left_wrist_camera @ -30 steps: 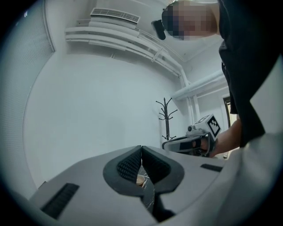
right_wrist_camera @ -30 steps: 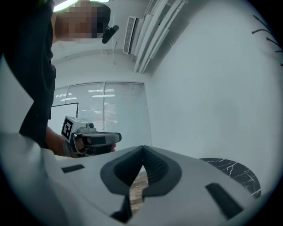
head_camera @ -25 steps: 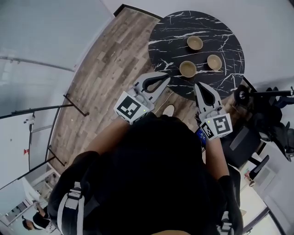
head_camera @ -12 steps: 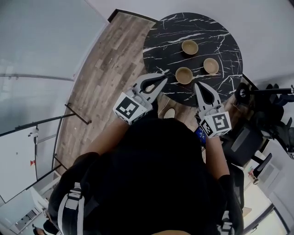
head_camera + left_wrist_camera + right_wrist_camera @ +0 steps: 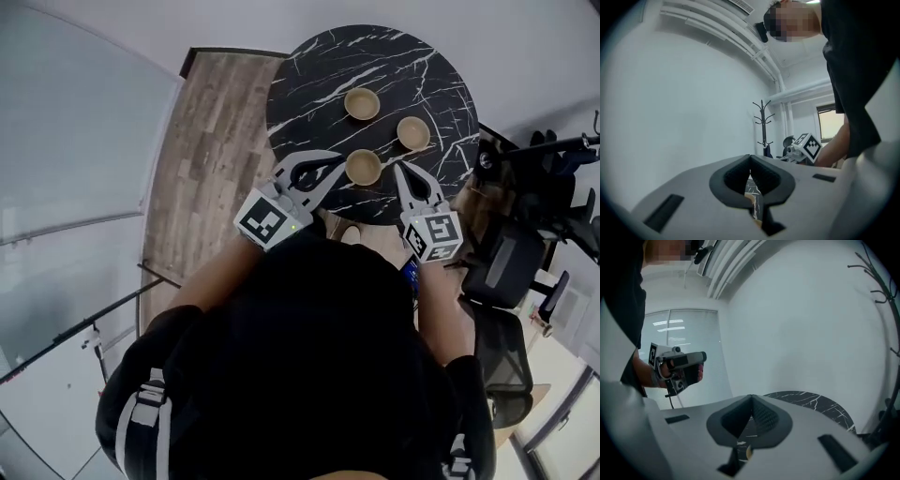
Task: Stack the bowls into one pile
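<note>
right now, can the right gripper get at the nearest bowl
Probably yes: the right gripper sits just beside the nearest bowl, nothing between them, but its jaws are shut and would need opening first.

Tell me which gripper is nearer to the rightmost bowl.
Right. The right gripper is just short of the rightmost bowl; the left gripper lies beyond the nearest bowl.

Your table (image 5: 431, 66) is black marble with white veins, and the three bowls (image 5: 363, 167) are plain tan. The floor (image 5: 211, 141) is grey-brown wood grain; your top (image 5: 309, 356) is black.
</note>
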Tool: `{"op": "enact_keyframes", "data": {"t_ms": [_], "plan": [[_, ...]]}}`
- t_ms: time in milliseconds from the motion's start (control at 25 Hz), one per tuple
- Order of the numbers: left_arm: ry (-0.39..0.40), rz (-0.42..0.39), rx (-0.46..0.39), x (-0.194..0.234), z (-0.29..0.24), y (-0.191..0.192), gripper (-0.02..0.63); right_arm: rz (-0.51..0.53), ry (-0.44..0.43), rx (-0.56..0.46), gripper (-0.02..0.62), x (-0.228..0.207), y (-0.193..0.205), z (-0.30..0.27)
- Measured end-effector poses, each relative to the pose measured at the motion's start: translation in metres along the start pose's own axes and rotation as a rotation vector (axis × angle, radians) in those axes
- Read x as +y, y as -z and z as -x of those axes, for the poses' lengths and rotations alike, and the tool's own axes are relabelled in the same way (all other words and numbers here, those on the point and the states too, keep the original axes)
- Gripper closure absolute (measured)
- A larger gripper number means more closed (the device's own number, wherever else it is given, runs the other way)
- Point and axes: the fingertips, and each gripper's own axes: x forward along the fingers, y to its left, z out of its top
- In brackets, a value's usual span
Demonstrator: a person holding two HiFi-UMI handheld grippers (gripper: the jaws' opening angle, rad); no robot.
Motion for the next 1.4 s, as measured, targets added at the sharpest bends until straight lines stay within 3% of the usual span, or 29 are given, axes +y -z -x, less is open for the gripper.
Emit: {"op": "enact_keyframes", "data": {"t_ms": [400, 800, 1200, 1400], "plan": [[0.169, -0.001, -0.005, 0.018, -0.040, 0.014, 0.603, -0.029, 0.121, 0.164, 0.601, -0.032, 0.071, -0.046], [0.269, -0.046, -0.046, 0.020, -0.058, 0.001, 0.603, -0.049, 0.145, 0.394, 0.600, -0.045, 0.145, -0.077], [0.300, -0.061, -0.046, 0.031, -0.062, 0.002, 0.603, -0.132, 0.169, 0.659, 0.589, -0.062, 0.229, -0.098], [0.303, -0.076, -0.051, 0.039, -0.062, 0.003, 0.603, -0.153, 0.186, 0.757, 0.566, -0.075, 0.253, -0.103]]}}
